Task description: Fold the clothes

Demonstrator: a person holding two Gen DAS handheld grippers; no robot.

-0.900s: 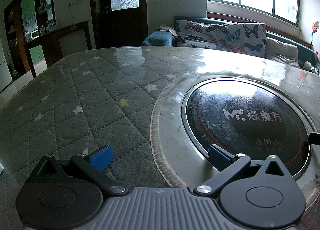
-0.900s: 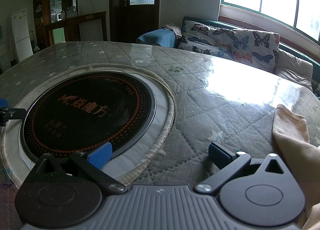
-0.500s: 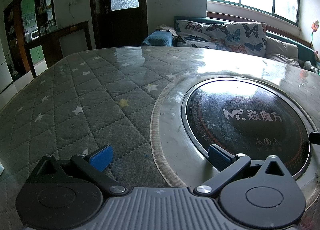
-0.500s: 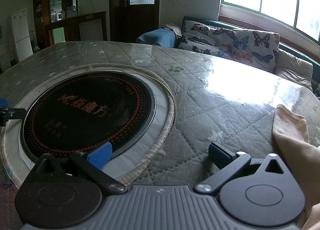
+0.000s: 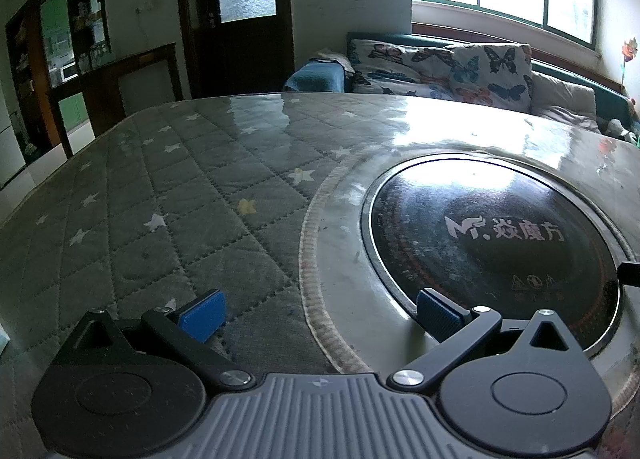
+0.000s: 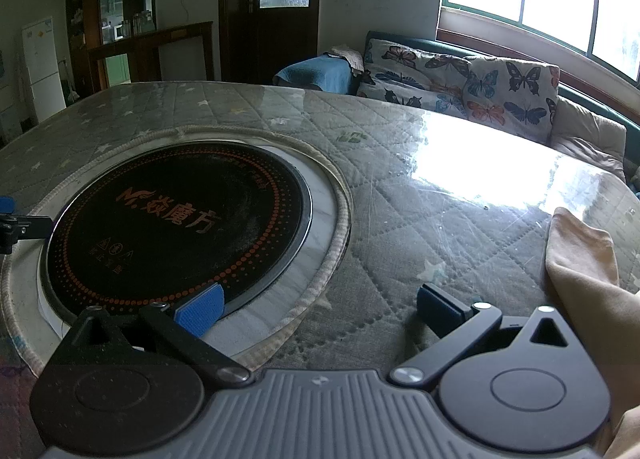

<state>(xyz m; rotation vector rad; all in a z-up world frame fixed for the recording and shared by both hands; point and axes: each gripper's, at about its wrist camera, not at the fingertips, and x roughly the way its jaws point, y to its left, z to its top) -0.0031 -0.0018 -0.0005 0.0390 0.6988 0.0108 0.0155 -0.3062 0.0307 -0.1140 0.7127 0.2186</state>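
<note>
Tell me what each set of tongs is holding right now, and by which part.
Nothing. The left tongs and right tongs both stand open and empty; the beige garment lies untouched beside the right one.

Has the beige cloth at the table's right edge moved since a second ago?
No. The beige cloth lies at the same spot beside the round black cooktop.

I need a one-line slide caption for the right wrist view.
Open right gripper above quilted table cover, between round induction cooktop and beige garment.

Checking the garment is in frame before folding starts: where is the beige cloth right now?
The beige cloth shows only in the right wrist view, at the right edge on the quilted table cover, right of the round black hob.
</note>
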